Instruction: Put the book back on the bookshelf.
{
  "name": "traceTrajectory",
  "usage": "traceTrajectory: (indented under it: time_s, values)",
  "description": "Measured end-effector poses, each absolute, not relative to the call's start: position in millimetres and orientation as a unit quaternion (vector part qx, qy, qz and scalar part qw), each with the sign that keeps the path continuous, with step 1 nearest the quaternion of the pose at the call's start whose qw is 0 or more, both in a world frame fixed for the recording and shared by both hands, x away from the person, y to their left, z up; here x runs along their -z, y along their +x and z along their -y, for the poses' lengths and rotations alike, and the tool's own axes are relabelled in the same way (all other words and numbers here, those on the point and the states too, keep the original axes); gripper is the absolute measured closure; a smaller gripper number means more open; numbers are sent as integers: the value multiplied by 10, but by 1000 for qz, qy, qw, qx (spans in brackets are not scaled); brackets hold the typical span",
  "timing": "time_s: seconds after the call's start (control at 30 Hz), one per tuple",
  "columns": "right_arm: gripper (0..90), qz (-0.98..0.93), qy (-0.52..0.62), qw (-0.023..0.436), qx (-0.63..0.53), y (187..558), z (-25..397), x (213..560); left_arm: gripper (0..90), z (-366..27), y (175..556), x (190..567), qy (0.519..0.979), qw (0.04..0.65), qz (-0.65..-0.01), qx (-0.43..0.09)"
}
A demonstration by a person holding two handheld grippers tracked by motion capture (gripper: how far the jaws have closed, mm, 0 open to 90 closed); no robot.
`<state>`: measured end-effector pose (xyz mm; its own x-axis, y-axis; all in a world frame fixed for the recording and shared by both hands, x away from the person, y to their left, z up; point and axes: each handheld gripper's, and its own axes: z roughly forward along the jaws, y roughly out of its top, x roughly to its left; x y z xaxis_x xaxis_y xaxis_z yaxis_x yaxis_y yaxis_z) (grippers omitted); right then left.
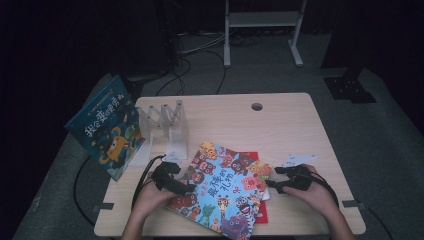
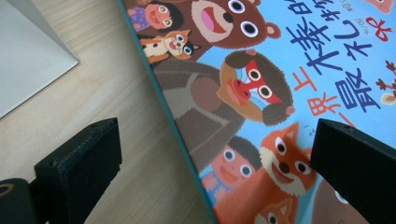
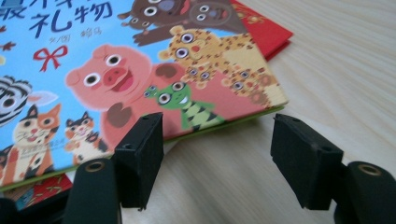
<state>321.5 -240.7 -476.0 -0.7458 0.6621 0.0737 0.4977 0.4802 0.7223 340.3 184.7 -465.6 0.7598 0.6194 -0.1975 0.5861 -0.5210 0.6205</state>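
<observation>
So far I have both grippers down at the animal book (image 1: 227, 192), which lies flat on the table (image 1: 280, 125) near my edge, resting on top of a red book (image 1: 261, 207) whose corner pokes out beneath it. My left gripper (image 1: 187, 189) sits at the book's left edge, jaws spread wide: one jaw is over bare wood, the other over the cover, with the teal edge running between them. Nothing is gripped. My right gripper (image 1: 272, 186) is at the book's right corner, jaws also well apart and empty; one jaw is low by the book's edge, the other out over the table.

As I judge it, one blue book (image 1: 107, 125) already leans at the far left beside the clear rack (image 1: 167, 125), so that part looks done. The animal book has not been lifted yet, and the red one waits under it. Closing on an edge, raising the book and standing it by the rack all remain.
</observation>
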Motion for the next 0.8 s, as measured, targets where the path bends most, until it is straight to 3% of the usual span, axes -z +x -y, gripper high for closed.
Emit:
traceTrajectory:
  time_s: [0.8]
  values:
    - [338,-870,296,127,-374,3052,2241,4737,13,-1899,3416,4699,868,358,-345,0]
